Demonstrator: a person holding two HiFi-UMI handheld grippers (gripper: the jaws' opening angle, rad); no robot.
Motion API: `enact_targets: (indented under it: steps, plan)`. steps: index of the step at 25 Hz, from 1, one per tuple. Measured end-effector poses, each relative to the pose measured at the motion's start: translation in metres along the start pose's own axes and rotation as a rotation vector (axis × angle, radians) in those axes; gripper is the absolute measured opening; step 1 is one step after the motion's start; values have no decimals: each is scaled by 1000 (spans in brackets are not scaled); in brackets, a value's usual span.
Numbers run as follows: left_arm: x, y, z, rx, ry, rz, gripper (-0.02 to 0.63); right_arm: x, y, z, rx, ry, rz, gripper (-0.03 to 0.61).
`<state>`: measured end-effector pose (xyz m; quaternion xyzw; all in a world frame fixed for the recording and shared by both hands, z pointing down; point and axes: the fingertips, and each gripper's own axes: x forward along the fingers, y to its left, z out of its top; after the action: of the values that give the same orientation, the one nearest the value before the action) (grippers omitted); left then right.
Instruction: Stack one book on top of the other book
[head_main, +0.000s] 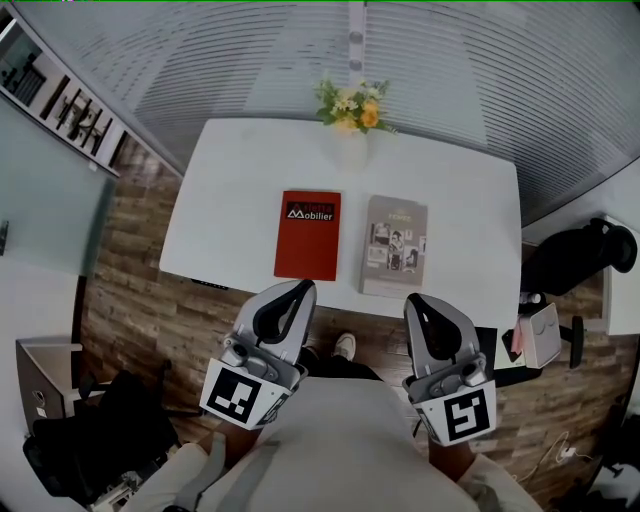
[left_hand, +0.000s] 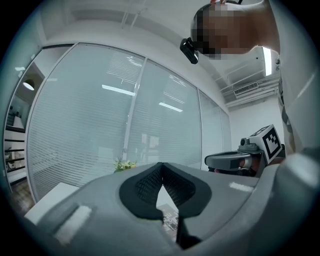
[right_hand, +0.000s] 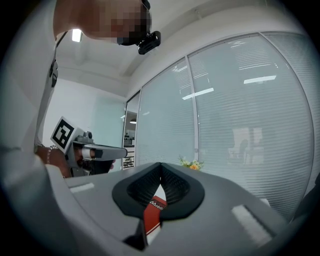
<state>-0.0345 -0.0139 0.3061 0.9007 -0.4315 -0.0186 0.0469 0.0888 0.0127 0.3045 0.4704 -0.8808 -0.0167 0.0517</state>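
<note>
1. Nearest of all, the left gripper and right gripper hover level at the counter's near edge. Both sets of fingers are pressed together and empty.
2. Neither book is lifted: the red book and grey book lie flat side by side, slightly apart, mid-counter.
3. Closed fingers arriving at a cover would likely just shove it; they must spread first.
4. Flat, thin books offer no edge to pinch, so a shallow grip may slip and drop the book askew.
5. A push away from the person could drive a book toward the vase of flowers at the far edge and tip it.
</note>
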Motion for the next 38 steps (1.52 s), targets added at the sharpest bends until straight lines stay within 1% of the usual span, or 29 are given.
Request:
enact_targets:
  steps: [3, 6, 8, 12, 15, 23, 30, 34, 38]
  plan:
    - [3, 5, -1, -3, 2, 8, 2, 6, -1, -4, -5, 11, 9, 6]
    - [5, 14, 0, -1, 0, 14, 1, 16, -1, 0, 14, 5, 0, 6]
    - [5, 21, 2, 0, -1, 15, 2, 22, 1, 2, -1, 9, 0, 5]
    - [4, 41, 5, -2, -3, 15, 2, 42, 10, 12, -2, -20, 4, 6]
    - [4, 58, 8, -4, -8, 15, 1, 59, 18, 15, 29, -3, -3, 5]
    - [-1, 95, 11, -1, -13, 11, 2, 90, 32, 23, 21, -17, -12, 6]
    - [0, 110, -2, 6, 18, 7, 2, 104, 36, 11, 21, 21, -11, 6]
    - [-1, 117, -18, 13, 44, 11, 2, 111, 36, -5, 9, 46, -10, 15]
    - [0, 123, -39, -2, 82, 12, 23, 116, 35, -28, 22, 70, -1, 25]
